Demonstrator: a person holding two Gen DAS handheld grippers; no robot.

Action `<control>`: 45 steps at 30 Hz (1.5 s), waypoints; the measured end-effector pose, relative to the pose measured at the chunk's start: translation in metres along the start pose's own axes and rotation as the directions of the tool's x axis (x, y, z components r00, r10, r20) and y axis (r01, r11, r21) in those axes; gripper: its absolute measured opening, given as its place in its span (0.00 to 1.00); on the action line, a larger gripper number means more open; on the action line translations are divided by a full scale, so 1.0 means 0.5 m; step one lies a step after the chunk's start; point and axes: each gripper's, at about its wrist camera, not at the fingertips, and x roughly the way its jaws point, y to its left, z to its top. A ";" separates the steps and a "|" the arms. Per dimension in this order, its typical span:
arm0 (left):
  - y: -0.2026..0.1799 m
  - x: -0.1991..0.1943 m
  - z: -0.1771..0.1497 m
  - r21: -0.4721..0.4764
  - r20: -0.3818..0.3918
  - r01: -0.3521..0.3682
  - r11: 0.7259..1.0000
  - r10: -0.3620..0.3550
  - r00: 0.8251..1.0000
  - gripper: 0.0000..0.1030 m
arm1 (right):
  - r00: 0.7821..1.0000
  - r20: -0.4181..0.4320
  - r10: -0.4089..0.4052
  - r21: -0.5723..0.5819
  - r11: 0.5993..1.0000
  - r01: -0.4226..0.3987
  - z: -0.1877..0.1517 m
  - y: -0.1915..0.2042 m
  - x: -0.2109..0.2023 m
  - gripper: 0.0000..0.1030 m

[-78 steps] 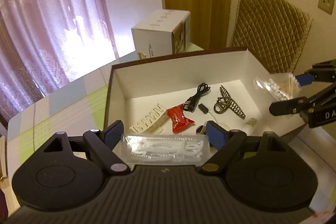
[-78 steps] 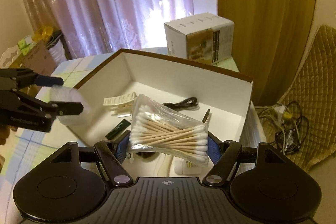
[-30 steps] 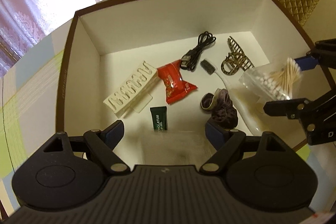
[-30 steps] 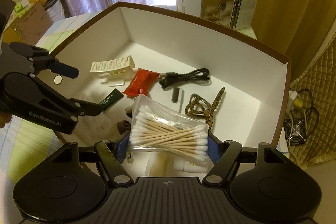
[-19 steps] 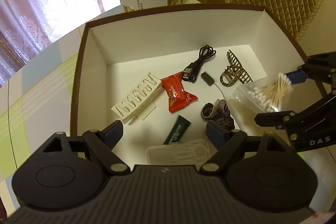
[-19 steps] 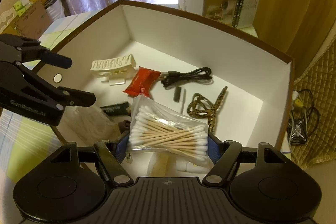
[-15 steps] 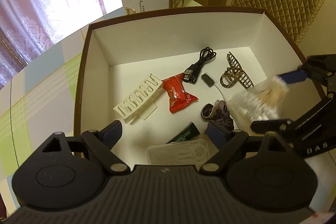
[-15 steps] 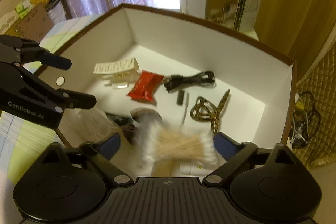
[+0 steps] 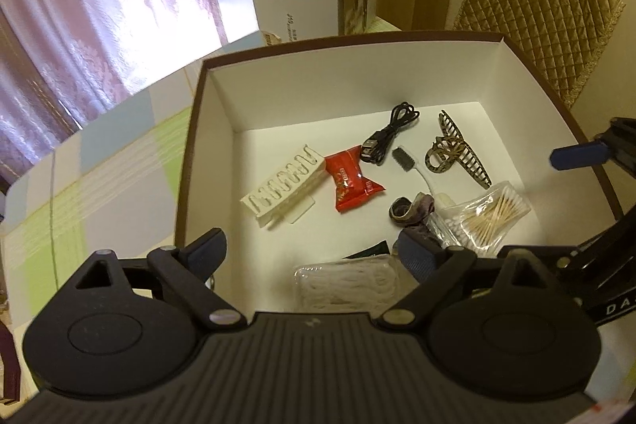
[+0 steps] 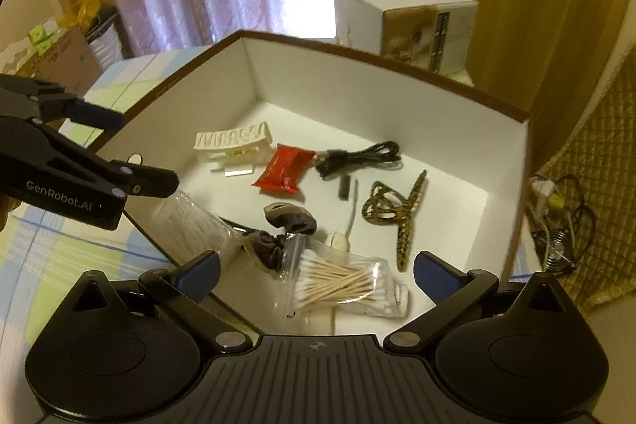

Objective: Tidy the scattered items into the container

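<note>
- Container: white cardboard box with brown rim (image 9: pixel 397 36), matte inner walls, standing on a pastel checked tablecloth (image 9: pixel 99 169).
- Left gripper (image 9: pixel 314 249): blue-padded fingers spread wide, nothing between them; it hangs over the box's near edge.
- Right gripper (image 10: pixel 316 271): fingers likewise spread, empty.
- Clear plastic bag of wooden-stemmed cotton swabs (image 10: pixel 342 284) lies flat on the box floor, just beside a crumpled dark fabric scrunchie (image 10: pixel 286 229).
- Clear crinkled packet of white contents (image 9: pixel 346 282) lies at the near wall, under the left gripper.
- Also inside: glossy red foil snack packet (image 9: pixel 351 181), cream ridged plastic holder (image 9: pixel 284 183), coiled black USB cable (image 9: pixel 391 133), leopard-print claw hair clip (image 9: pixel 457 155).
</note>
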 end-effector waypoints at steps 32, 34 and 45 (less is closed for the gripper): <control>-0.036 -0.223 -0.153 -0.144 0.061 -0.071 0.987 0.080 0.995 0.92 | 0.986 0.111 -0.127 0.092 0.989 0.117 -0.108 0.100 -0.166 0.98; -0.041 -0.232 -0.163 -0.148 0.061 -0.068 0.987 0.078 0.995 0.92 | 0.986 0.110 -0.123 0.095 0.989 0.113 -0.116 0.104 -0.172 0.98; -0.054 -0.273 -0.198 -0.170 0.067 -0.069 0.983 0.082 0.994 0.92 | 0.985 0.123 -0.121 0.104 0.989 0.108 -0.144 0.126 -0.206 0.98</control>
